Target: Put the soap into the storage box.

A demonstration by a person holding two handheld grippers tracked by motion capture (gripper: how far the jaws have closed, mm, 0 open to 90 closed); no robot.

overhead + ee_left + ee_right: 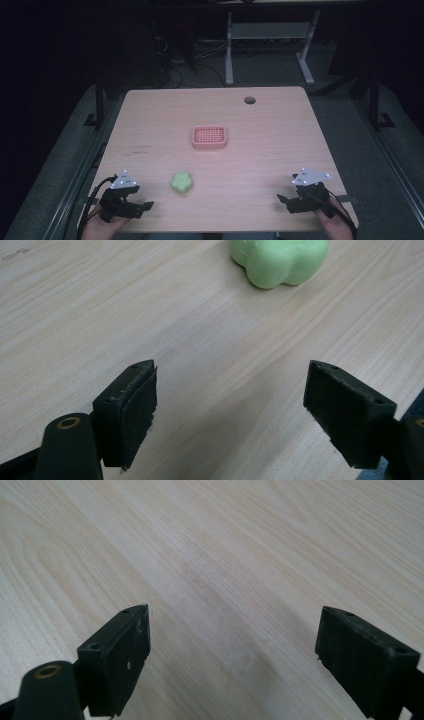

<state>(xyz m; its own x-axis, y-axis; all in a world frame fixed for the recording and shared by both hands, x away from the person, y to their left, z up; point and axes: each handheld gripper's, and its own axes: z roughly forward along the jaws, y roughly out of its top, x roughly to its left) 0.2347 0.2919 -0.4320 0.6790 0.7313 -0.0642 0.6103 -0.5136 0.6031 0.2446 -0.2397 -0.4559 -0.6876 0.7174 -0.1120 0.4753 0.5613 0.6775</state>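
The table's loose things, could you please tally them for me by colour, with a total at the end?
Green: 1, the soft lobed lump near the left gripper.
Pink: 1, the small basket at the table's middle.
Total: 2 things on the wooden table. The right gripper has nothing between its jaws.

The right tool (232,655) hovers low over the table (240,545), its two black jaws spread wide apart with only pale wood grain between them.
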